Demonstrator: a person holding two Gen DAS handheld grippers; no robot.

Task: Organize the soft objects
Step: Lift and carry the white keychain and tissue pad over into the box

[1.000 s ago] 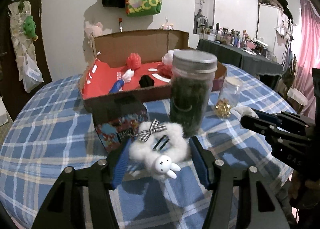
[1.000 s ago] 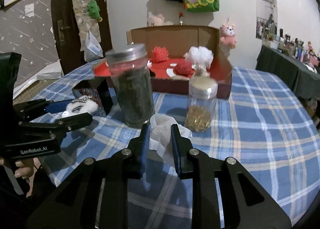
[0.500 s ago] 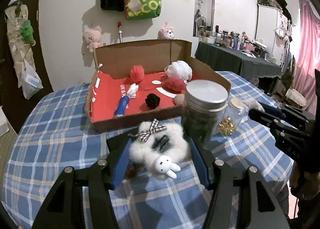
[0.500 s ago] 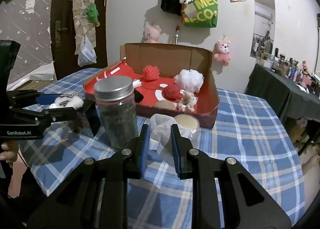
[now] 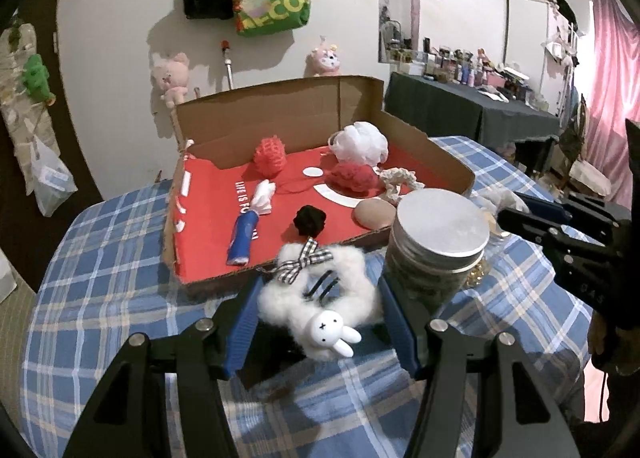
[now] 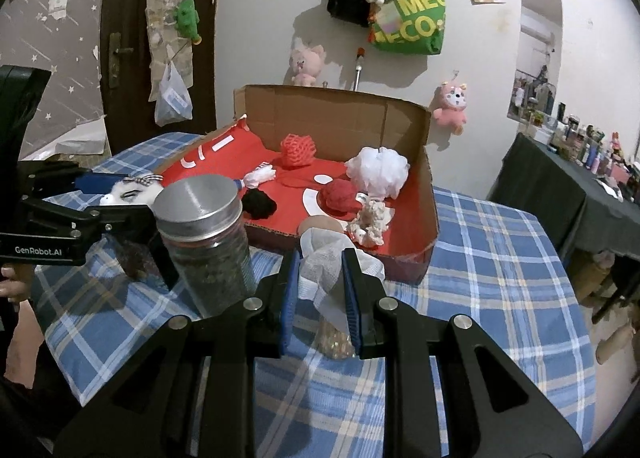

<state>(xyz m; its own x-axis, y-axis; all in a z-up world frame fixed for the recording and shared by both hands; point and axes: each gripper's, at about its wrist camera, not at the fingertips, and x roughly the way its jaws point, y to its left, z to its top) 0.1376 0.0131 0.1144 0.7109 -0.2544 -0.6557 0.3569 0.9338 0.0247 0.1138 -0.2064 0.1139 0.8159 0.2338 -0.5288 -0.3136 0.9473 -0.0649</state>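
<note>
Grippers point downward over a checked tablecloth (image 5: pixel 100 258), side by side, each lifted clear of it with its load. On the left, the left gripper (image 5: pixel 320 322) has its blue pads half apart and pressed on a fluffy white scrunchie (image 5: pixel 352 278), a woolly ring with a checked bow at its far edge, a black clip across its middle and a smooth white rabbit charm hanging at its near edge. In the right wrist view a hand (image 6: pixel 14 286) shows under that gripper's black body, at the frame's left edge.

Just right of the left gripper stands a jar (image 5: pixel 436 254), glass, round, full of something dark, with a flat brushed-metal lid. Further right, the right gripper (image 6: pixel 320 290) has its pads set narrow, pinching a white mesh cloth (image 6: pixel 328 258), crumpled and gauzy, that bulges up above the fingertips. Below its tips a smaller glass jar (image 6: pixel 334 340) with golden contents is partly hidden.

Beyond both grippers lies an open cardboard box (image 6: pixel 336 114) with a red lining. Inside it, from left to right: a blue tube with a white tuft (image 5: pixel 250 230), a red net ball (image 5: pixel 270 156), a black pom-pom (image 5: pixel 309 220), a red knitted lump (image 5: pixel 352 178), a white mesh puff (image 5: pixel 360 144), a smooth tan sponge (image 5: pixel 374 212) and a cream knotted rope piece (image 6: pixel 370 222).
</note>
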